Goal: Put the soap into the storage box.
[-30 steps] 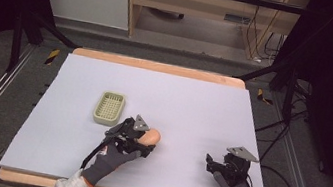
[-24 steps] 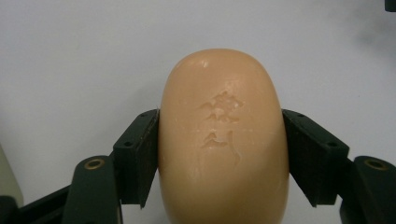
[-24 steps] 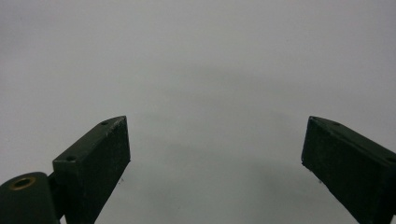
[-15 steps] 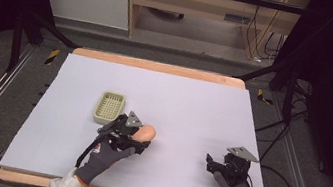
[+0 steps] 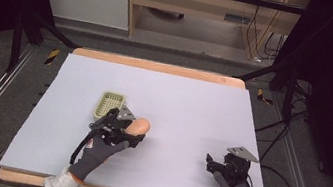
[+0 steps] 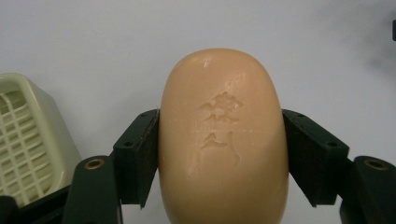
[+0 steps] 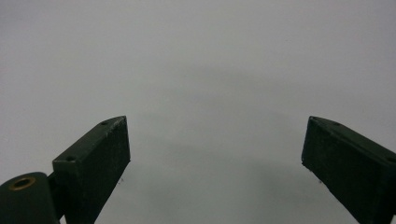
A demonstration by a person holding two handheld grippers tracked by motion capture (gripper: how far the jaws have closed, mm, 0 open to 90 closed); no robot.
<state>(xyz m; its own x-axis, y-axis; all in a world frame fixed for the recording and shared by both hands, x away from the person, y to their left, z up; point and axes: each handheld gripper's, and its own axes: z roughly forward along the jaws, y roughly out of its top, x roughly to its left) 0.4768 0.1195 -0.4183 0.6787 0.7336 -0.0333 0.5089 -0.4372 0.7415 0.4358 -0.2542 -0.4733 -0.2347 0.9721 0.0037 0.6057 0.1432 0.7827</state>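
Note:
An oval peach-coloured soap bar (image 6: 223,140) with an embossed mark sits clamped between both jaws of my left gripper (image 6: 222,154). From above, the soap bar (image 5: 138,126) pokes out of the left gripper (image 5: 134,131) just right of a pale green slatted soap dish (image 5: 110,105). That dish (image 6: 28,144) lies at the left edge of the left gripper view, close beside the soap. My right gripper (image 5: 214,163) rests near the table's front right, jaws spread wide; the right gripper (image 7: 217,144) holds nothing over the bare mat.
A pale lavender mat (image 5: 188,102) covers the wooden table (image 5: 158,66). Black frame legs and cables stand off both sides, and a shelf unit stands behind the table.
My left gripper has carried the soap up and to the left, closer to the green dish. The right gripper has stayed put.

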